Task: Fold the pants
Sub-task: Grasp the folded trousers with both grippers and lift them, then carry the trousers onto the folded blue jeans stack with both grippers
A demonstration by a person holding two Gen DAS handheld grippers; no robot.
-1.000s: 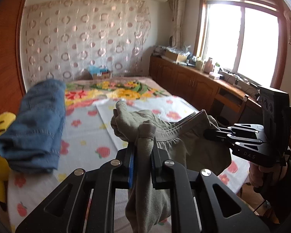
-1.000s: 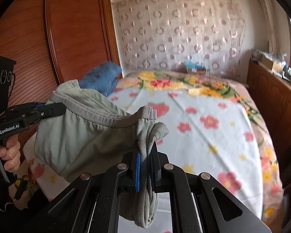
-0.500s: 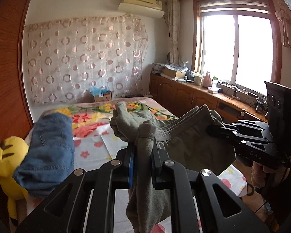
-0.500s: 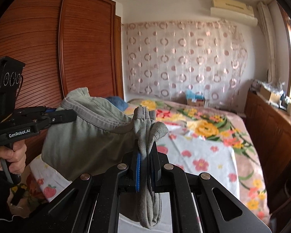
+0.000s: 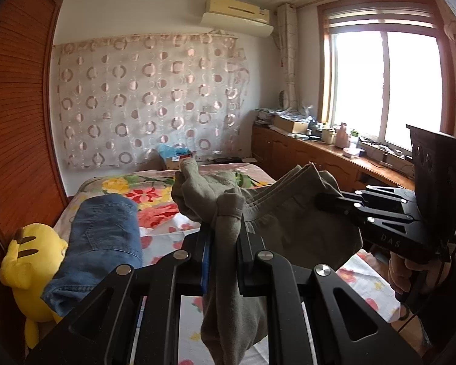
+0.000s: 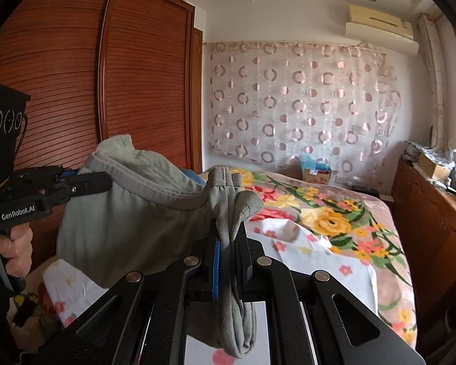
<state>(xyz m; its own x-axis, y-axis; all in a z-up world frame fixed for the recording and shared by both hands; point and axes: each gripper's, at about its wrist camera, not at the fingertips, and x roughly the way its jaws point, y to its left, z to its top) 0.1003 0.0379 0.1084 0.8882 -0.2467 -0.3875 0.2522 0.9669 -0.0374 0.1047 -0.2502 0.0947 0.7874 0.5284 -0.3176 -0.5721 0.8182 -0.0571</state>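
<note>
Grey-green pants (image 5: pixel 291 225) hang in the air above the bed, held by the waistband between both grippers. My left gripper (image 5: pixel 223 234) is shut on one end of the waistband; bunched cloth sticks up past its fingers. My right gripper (image 6: pixel 228 234) is shut on the other end, and it also shows in the left wrist view (image 5: pixel 322 202). In the right wrist view the pants (image 6: pixel 130 222) sag between the two grippers, with the left gripper (image 6: pixel 106 181) at the far left. The legs hang below, out of sight.
The bed (image 6: pixel 328 267) with a flowered sheet lies below. Folded blue jeans (image 5: pixel 103 243) and a yellow plush toy (image 5: pixel 24 261) lie at its left side. A brown wardrobe (image 6: pixel 106 91) stands left; a wooden counter under the window (image 5: pixel 334 164) runs along the right.
Both grippers have risen and tilted up with the pants; the views now take in more wall and ceiling and less bed. The grips on the waistband have not changed.
</note>
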